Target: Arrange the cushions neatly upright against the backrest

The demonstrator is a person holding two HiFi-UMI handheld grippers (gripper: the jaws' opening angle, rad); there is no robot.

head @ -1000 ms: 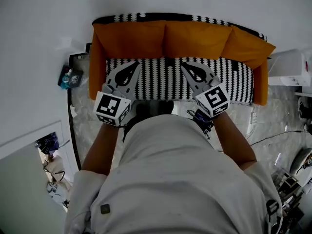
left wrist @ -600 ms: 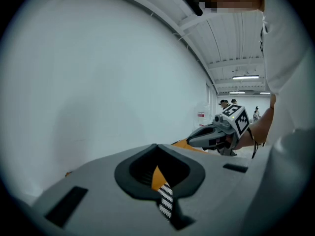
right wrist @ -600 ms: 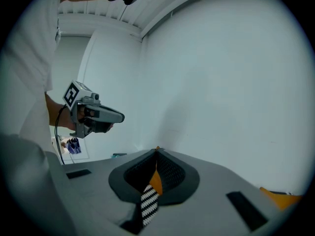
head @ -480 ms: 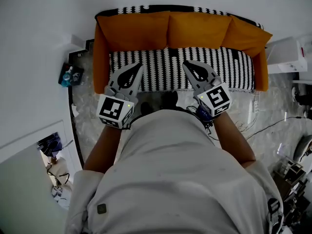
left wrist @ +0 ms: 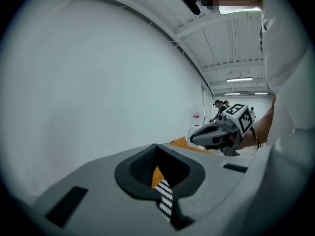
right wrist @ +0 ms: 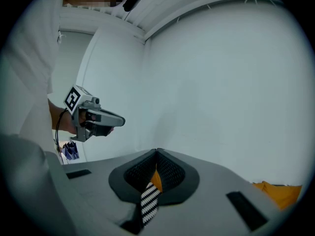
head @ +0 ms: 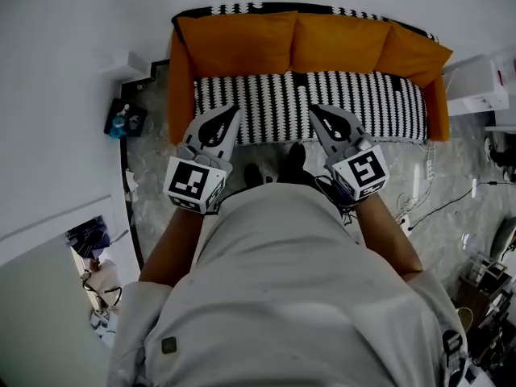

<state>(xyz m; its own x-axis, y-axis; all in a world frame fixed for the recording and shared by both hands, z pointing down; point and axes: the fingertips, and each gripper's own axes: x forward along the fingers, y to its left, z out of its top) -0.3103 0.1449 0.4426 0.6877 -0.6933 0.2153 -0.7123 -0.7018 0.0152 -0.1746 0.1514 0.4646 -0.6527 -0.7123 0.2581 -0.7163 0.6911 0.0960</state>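
1. Seemingly the arranging was all but done. On the sofa (head: 322,107), the left cushion (head: 238,43), the middle cushion (head: 339,43) and the right cushion (head: 415,53) stood upright in a touching row against the backrest (head: 242,10).
2. To finish well, I judged that the step called for a check from left to right. The left and middle cushions looked square. The right cushion appeared slightly turned, its outer corner jutting past the sofa's arm. A light nudge on that corner would likely square it without toppling the row.
3. The left gripper (head: 232,113) was held out in front of the person's body, close to level. Its jaws were pressed together on nothing, and its tip pointed toward the striped seat, apart from every cushion.
4. The right gripper (head: 316,111) mirrored it on the other side, jaws likewise pressed together and empty, well short of the cushions.
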